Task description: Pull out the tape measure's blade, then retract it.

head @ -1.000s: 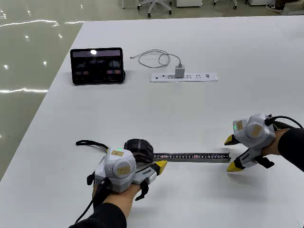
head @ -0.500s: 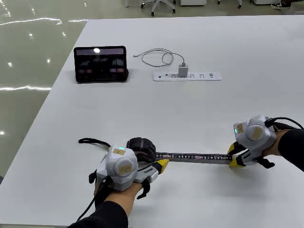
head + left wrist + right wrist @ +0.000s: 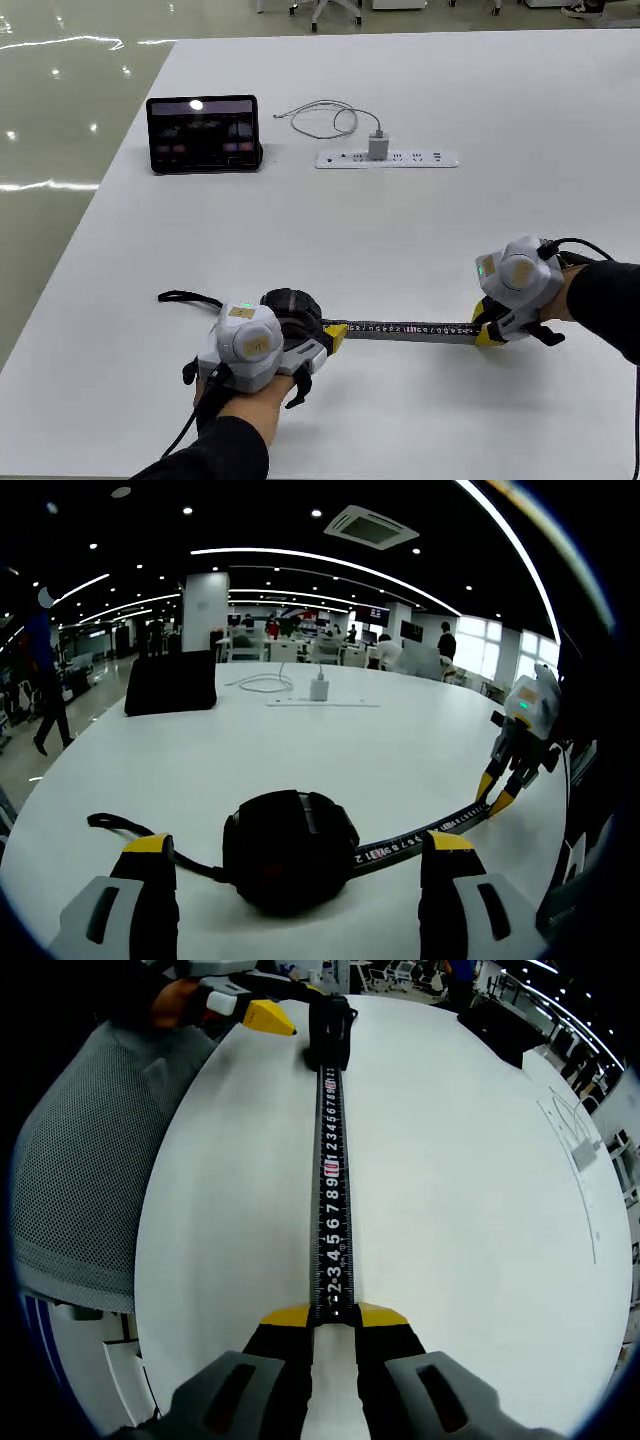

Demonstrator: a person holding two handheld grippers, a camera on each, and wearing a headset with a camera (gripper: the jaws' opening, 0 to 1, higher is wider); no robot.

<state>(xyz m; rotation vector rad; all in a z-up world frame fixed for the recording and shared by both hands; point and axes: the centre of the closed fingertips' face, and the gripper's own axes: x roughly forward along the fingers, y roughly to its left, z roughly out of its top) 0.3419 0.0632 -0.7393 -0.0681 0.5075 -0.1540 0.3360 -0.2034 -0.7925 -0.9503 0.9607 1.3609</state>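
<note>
Where a bright open office with a glossy floor surrounds the white table (image 3: 400, 230), the tape measure's black case (image 3: 292, 308) lies between the left gripper's (image 3: 300, 845) wide-spread jaws. From the case, the blade (image 3: 332, 1180) runs to the right gripper (image 3: 335, 1313), which is clamped on its tip.

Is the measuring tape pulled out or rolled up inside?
Pulled out. The blade stretches from its black case to the right tool, shut on its tip.
</note>
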